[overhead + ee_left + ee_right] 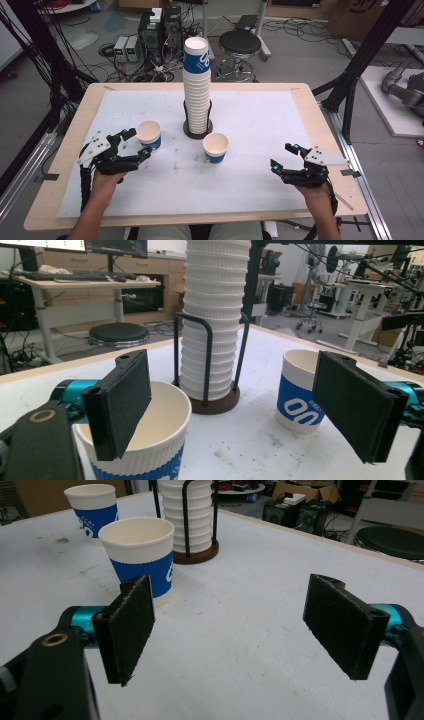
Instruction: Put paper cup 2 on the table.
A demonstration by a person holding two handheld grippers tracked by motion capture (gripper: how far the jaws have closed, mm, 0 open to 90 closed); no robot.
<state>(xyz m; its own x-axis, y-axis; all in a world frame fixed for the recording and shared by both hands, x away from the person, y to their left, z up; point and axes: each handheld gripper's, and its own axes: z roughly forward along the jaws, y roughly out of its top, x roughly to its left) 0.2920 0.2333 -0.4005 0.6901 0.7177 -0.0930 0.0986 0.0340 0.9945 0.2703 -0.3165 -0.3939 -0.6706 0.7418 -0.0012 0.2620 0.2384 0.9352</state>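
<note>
White-covered table [260, 185], left cup [149, 134] just ahead of the left gripper [136, 143], its rim at one spread finger [122, 400], untouched, right gripper [284, 156] spread wide, well apart from the middle cup [215, 147]

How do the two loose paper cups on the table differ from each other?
The left cup sits beside the open left gripper, one jaw at its rim; the right cup stands alone, far from the open right gripper. The left cup is farther from the person than the right cup. Both stand upright, white with blue bands, near the cup stack.
</note>
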